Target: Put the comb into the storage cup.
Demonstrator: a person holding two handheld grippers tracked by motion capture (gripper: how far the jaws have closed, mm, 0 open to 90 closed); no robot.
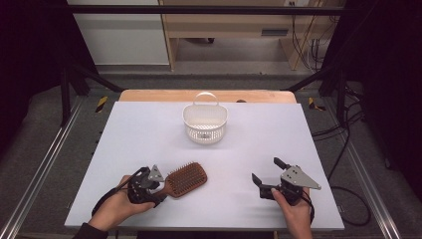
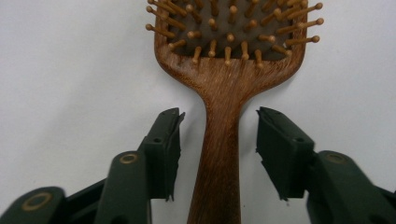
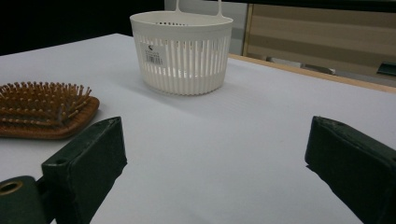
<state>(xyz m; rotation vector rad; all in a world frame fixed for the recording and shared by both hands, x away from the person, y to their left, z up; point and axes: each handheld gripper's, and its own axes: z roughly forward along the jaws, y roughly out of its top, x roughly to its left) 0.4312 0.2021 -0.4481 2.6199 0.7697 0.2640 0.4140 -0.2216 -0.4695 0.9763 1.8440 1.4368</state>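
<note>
lying bristles-up on the white table point(image 1: 149, 129), a wooden hairbrush point(image 1: 185, 179).

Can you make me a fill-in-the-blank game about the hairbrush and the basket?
1. The left hand-held gripper has its jaws on either side of the hairbrush's ____.
2. The hairbrush lies with its bristles pointing ____.
3. The white basket stands at the far middle of the ____.
4. Between the jaws of the right hand-held gripper there is ____.

Missing words: handle; up; table; nothing
</note>
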